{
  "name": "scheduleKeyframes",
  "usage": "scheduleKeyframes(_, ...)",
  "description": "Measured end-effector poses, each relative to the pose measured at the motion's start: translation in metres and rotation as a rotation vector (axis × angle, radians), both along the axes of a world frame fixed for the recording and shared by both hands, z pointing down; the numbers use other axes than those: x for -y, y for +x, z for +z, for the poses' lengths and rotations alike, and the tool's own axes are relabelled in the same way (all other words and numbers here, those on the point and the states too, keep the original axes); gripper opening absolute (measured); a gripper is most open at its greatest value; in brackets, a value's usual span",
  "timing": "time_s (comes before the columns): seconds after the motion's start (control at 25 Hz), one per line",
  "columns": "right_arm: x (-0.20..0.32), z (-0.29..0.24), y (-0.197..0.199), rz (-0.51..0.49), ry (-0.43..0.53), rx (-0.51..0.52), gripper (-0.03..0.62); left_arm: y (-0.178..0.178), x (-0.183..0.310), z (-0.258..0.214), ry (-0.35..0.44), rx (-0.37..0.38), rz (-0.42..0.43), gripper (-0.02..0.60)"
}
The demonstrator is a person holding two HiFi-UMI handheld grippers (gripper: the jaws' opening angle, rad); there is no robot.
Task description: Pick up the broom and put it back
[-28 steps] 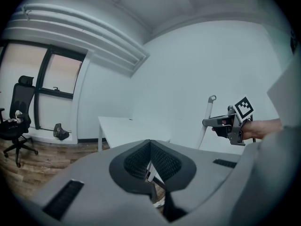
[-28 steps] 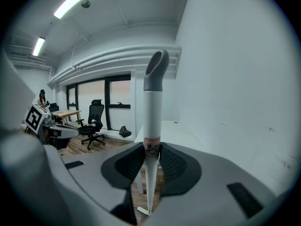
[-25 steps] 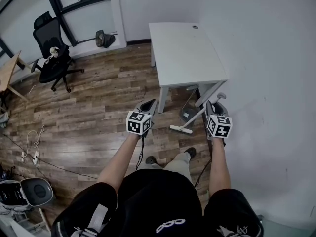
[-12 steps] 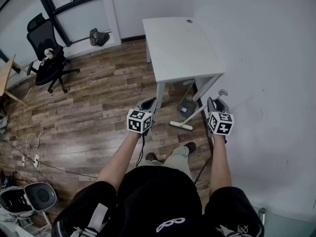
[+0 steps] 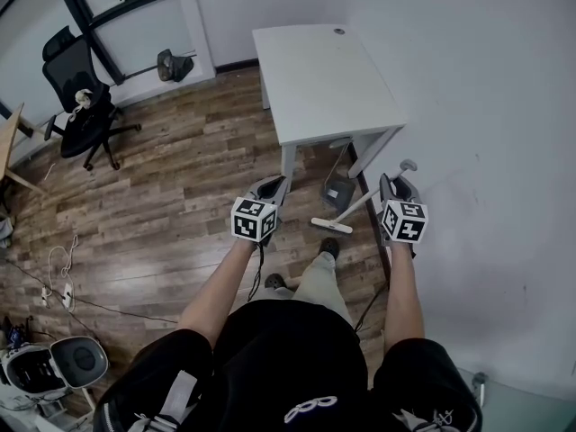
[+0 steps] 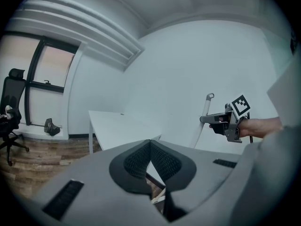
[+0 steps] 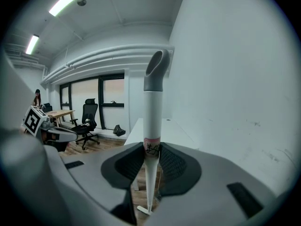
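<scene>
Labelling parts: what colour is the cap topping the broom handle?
Grey cap, white broom handle; clearest in the right gripper view.

Office corner with a wooden floor point(image 5: 171, 196) and a white wall point(image 5: 486, 106).
A white table point(image 5: 319, 79) stood at 12 o'clock against the wall, with a grey dustpan point(image 5: 339, 192) on the floor under its near edge. A black office chair point(image 5: 81, 106) stood at 10 o'clock. A small dark object point(image 5: 171, 62) lay by the skirting at 11 o'clock, a white cable point(image 5: 61, 268) trailed at 9 o'clock, and a round grey container point(image 5: 79, 360) sat at 8 o'clock.
</scene>
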State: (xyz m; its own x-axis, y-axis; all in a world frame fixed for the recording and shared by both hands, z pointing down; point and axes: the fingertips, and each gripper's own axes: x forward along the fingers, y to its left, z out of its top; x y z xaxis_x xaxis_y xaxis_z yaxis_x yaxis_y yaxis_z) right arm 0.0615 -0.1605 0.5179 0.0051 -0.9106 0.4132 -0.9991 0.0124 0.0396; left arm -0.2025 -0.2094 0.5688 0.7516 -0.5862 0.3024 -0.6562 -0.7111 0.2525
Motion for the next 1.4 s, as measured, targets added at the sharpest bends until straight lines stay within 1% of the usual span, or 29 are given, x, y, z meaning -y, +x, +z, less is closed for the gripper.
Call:
scheduleKeyframes(0.32, -0.005, 0.015, 0.024, 0.051, -0.022, 0.026, 0.114, 0.009, 0.005, 0.007, -0.006, 0.032, 0.022, 0.011)
scheduleKeyframes(0.64, 0.004, 0.036, 0.053, 0.076, -0.056, 0.036, 0.114, 0.041, 0.020, 0.013, -0.018, 0.053, 0.053, 0.011)
scheduleKeyframes(0.88, 0.016, 0.055, 0.082, 0.083, -0.092, 0.043, 0.114, 0.068, 0.033, 0.023, -0.042, 0.067, 0.059, 0.011)
scheduleKeyframes(1.4, 0.069, 0.082, 0.140, 0.071, -0.145, 0.044, 0.115, 0.126, 0.084, 0.026, -0.056, 0.080, 0.044, 0.011)
